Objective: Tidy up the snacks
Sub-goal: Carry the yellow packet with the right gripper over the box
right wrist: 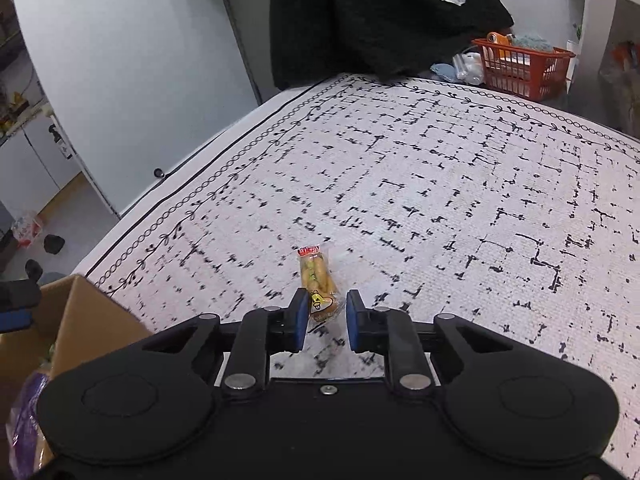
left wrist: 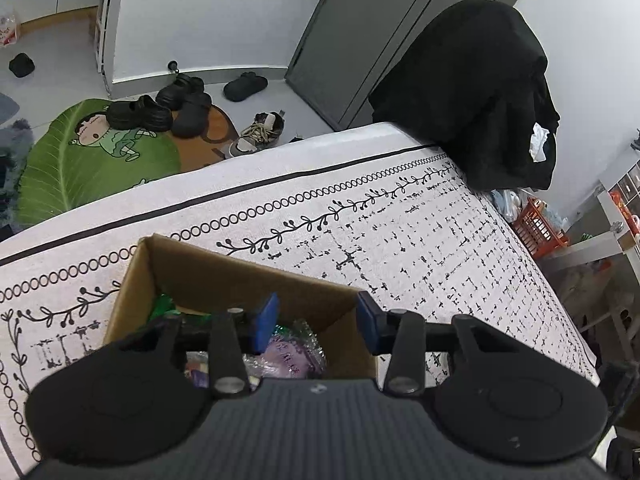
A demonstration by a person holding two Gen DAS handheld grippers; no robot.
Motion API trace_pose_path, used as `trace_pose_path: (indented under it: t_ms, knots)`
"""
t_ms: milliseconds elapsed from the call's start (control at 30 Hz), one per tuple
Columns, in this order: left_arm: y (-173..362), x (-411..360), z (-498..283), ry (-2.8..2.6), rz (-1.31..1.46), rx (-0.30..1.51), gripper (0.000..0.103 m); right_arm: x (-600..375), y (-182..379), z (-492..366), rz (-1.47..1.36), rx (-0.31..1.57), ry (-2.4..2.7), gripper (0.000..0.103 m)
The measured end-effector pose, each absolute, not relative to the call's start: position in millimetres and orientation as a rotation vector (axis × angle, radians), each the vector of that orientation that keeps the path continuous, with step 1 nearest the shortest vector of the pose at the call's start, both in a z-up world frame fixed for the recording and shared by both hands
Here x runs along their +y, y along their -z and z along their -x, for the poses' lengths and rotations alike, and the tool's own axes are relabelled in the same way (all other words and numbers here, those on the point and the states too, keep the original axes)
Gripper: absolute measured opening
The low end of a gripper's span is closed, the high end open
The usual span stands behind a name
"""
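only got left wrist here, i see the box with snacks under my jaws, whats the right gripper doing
Observer: The right gripper has its jaws closed on the near end of a small yellow snack packet, out on the patterned tablecloth.
Operator: any other snacks out on the cloth
Observer: None in the right wrist view. That packet is the only snack on the stretch of cloth it shows, and the cardboard box sits at that view's lower left.

Home entryway: shoes (left wrist: 176, 106), door (left wrist: 384, 32)
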State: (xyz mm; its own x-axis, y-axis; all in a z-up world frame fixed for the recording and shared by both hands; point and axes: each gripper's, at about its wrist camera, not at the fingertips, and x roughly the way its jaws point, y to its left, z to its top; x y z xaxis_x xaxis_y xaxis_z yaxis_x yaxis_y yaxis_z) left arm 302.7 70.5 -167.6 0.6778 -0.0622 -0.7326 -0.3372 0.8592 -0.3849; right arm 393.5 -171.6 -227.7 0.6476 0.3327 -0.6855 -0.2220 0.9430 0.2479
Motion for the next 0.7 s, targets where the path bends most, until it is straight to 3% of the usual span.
trace_pose_path:
  t_ms: [700]
  knots:
    - [135, 79, -275, -0.190, 0.512, 0.779, 0.043, -128, 149, -312, -0.122, 0.685, -0.435, 0.019]
